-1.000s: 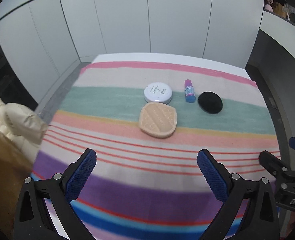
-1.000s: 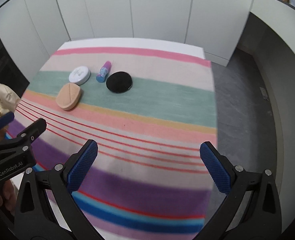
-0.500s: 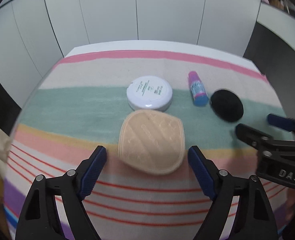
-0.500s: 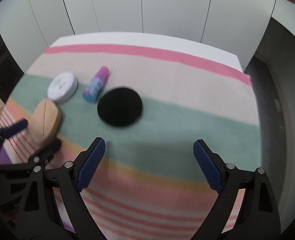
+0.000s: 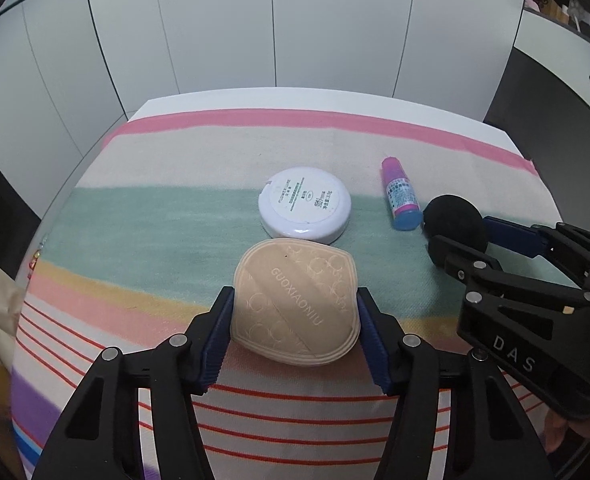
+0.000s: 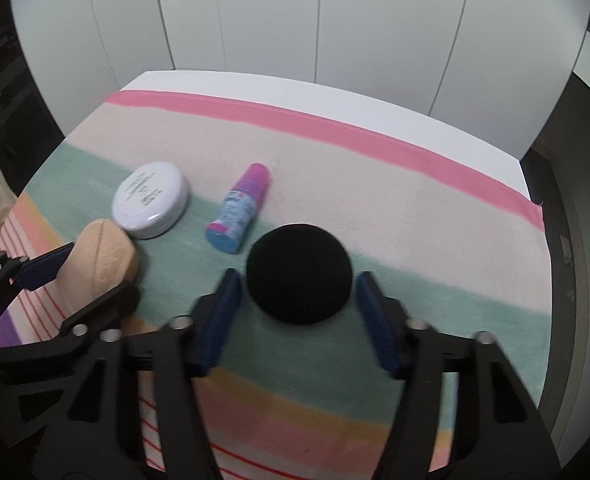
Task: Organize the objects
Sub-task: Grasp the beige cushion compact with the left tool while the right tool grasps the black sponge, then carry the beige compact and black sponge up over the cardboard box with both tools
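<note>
Beige and quilted, the powder puff [image 5: 295, 300] lies on the striped worktop [image 5: 175, 216] squarely between the left gripper [image 5: 295, 336] fingers, which have just been closing and now press its sides. The right gripper [image 6: 295, 320] has been closing round the black puff [image 6: 299, 272], fingers just clear of it. No containers hold anything.
</note>
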### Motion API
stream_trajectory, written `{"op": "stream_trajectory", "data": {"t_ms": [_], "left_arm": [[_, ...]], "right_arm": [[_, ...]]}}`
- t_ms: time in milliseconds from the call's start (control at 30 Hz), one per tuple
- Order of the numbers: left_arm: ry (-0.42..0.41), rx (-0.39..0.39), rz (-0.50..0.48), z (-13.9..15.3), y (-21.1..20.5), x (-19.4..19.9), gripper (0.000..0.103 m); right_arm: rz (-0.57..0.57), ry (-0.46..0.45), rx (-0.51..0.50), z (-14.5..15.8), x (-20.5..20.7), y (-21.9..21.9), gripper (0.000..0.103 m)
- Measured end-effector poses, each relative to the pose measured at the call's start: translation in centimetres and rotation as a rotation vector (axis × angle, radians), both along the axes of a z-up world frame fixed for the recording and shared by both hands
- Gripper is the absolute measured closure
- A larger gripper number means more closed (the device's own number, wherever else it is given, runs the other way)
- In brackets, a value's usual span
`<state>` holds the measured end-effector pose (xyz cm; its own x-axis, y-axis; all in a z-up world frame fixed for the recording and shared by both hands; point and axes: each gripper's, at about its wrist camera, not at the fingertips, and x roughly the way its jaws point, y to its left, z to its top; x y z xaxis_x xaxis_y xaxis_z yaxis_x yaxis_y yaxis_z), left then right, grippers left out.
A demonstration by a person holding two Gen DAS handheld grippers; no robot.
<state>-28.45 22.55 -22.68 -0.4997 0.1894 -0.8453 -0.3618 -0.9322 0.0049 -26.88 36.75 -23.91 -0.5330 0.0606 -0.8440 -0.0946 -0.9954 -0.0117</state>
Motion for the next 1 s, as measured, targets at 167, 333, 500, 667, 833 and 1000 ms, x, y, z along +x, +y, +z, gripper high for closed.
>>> {"op": "stream_trajectory", "data": {"t_ms": [167,333,500,667,833,1000], "left_arm": [[-0.001,-0.016,0.008,0.4,-0.2,0.8,0.043],[0.007,-0.02,0.005,1.7,-0.2,1.7,0.043],[0.031,-0.035,-0.001,4.1,0.0,3.0,0.043],[0.049,-0.022,-0.008,6.7,0.0,4.5,0.043],[0.042,0.0,-0.017,8.9,0.0,6.1,0.043],[0.019,0.018,0.006,11.1,-0.5,8.2,0.043]], "right_arm": [[-0.004,-0.014,-0.023,0.4,0.7,-0.3,0.051],[-0.029,-0.008,-0.037,1.7,2.5,0.1,0.051],[-0.049,0.002,-0.045,3.7,4.8,0.5,0.051],[-0.064,0.017,-0.041,5.9,7.0,1.0,0.051],[-0.095,0.026,-0.059,8.6,10.2,1.9,0.051],[-0.121,0.031,-0.071,11.2,13.1,2.1,0.051]]}}
